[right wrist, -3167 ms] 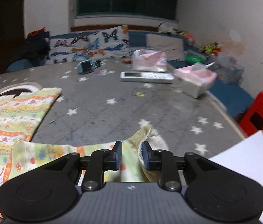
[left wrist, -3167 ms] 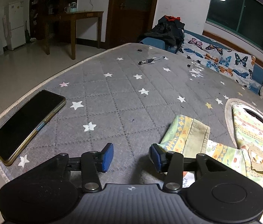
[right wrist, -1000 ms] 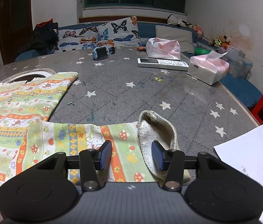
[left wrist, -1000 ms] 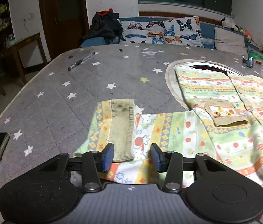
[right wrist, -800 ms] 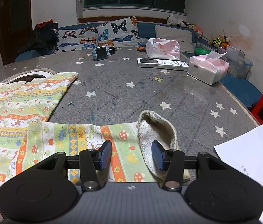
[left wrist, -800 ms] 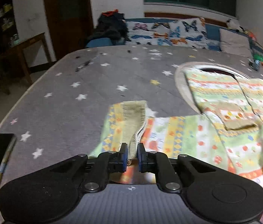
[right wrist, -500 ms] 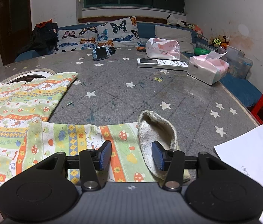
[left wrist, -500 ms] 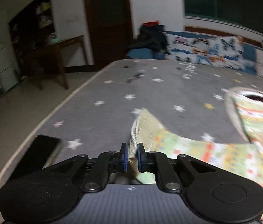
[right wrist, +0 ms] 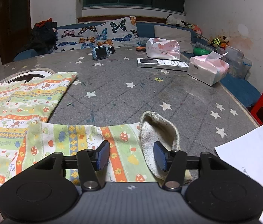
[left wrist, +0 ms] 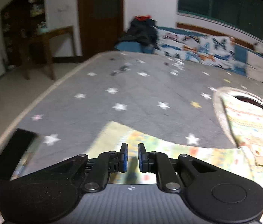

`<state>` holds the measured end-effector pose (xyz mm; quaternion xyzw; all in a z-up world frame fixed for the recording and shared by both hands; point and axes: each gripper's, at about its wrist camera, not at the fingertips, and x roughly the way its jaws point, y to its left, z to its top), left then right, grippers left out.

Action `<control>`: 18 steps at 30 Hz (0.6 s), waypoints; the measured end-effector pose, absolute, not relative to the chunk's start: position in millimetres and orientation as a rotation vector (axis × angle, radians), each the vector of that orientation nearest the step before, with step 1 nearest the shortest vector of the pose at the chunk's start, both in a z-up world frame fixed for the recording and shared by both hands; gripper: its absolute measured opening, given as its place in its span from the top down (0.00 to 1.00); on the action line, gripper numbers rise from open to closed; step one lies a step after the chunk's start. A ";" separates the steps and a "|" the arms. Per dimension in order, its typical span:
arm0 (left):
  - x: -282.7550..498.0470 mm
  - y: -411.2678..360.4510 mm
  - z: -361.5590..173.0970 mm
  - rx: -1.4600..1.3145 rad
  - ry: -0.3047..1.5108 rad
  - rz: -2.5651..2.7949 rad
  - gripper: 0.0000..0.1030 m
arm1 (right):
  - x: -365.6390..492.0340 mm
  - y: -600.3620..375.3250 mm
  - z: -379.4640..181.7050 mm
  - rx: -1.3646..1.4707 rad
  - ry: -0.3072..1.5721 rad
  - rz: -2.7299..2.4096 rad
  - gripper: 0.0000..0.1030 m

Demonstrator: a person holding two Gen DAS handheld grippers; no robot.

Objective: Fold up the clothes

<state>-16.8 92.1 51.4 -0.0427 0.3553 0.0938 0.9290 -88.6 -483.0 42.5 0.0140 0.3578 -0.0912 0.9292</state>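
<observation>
Crosswise under both parted jaws lies the patterned shirt's point(right wrist: 38, 112) sleeve point(right wrist: 94, 136), gripped by neither.

On the mattress point(right wrist: 187, 100): one garment point(right wrist: 28, 115), one watch point(right wrist: 100, 53), one remote point(right wrist: 162, 63), one tissue box point(right wrist: 209, 69), one bag point(right wrist: 162, 48), one paper point(right wrist: 253, 160), one phone point(left wrist: 13, 156).

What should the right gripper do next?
Probably ease down and pinch the cuff. The right gripper hangs astride the sleeve, its jaws opening and not yet pressing the cloth. The sleeve lies flat and unfolded.
</observation>
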 end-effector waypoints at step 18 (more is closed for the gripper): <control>28.7 93.8 29.2 0.172 0.691 0.252 0.86 | -85.5 -486.2 40.8 0.041 0.731 -0.197 0.43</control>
